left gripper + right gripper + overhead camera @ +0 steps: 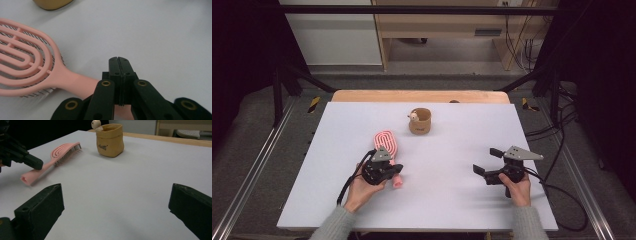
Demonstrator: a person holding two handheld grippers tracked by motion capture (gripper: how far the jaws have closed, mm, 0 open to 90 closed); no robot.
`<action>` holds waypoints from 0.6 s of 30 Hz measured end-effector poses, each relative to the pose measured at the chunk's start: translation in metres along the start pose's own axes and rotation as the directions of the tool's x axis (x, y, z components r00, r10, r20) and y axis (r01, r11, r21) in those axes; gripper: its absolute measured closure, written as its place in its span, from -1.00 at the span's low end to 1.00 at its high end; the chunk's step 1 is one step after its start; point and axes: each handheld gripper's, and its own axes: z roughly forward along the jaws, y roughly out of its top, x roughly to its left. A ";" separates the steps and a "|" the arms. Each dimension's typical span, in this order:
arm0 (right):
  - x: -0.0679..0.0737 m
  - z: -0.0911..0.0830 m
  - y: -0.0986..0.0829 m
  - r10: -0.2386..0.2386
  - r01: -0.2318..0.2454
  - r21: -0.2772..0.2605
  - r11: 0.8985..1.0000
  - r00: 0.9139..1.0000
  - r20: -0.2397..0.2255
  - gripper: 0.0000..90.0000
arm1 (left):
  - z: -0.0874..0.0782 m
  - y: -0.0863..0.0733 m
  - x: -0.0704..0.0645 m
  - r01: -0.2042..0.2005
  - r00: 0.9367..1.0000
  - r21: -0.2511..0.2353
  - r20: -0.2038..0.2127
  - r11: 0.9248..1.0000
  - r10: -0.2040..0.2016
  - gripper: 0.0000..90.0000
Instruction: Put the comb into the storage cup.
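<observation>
The pink plastic hairbrush (387, 148) with looped openwork head and short straight handle lies left of centre on the pale grey table (452, 200), head far, handle near; the left gripper (396, 169) rests over its handle, jaws pressed together with nothing between them, the handle passing beneath them in the left gripper view; the right gripper (486, 161) hovers at the right, jaws wide apart; the right gripper view shows dark bristles under the head and lettering on the tan fabric pouch (110, 140); the high view shows a small figure at the pouch's rim.
</observation>
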 end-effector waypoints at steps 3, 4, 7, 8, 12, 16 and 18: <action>0.000 0.000 0.000 0.002 -0.002 0.000 1.000 1.000 0.002 -0.99 | 0.001 0.000 -0.002 -0.006 1.000 0.010 0.008 1.000 0.006 1.00; 0.000 0.000 0.000 0.002 -0.002 -0.001 1.000 1.000 0.001 -0.99 | 0.001 0.000 -0.002 -0.009 1.000 0.013 0.009 1.000 0.008 1.00; 0.000 0.000 0.000 0.002 -0.002 -0.003 1.000 1.000 0.000 -0.99 | 0.001 0.001 -0.004 -0.021 1.000 0.027 0.012 0.999 0.020 1.00; 0.000 0.000 0.000 0.002 -0.002 -0.001 1.000 1.000 0.000 -0.99 | 0.001 0.001 -0.004 -0.024 1.000 0.032 0.014 0.999 0.023 1.00; 0.000 0.000 0.000 0.001 -0.001 0.001 1.000 1.000 0.000 -0.99 | 0.003 0.000 -0.006 -0.038 0.999 0.051 0.014 0.998 0.037 1.00; 0.000 0.000 0.000 0.001 -0.001 0.000 1.000 1.000 -0.001 -0.99 | 0.002 0.000 -0.007 -0.041 0.999 0.054 0.014 0.998 0.040 1.00; 0.000 0.000 0.000 0.001 -0.001 -0.001 1.000 1.000 0.001 -0.99 | 0.001 0.001 -0.007 -0.049 0.999 0.059 0.013 0.997 0.048 1.00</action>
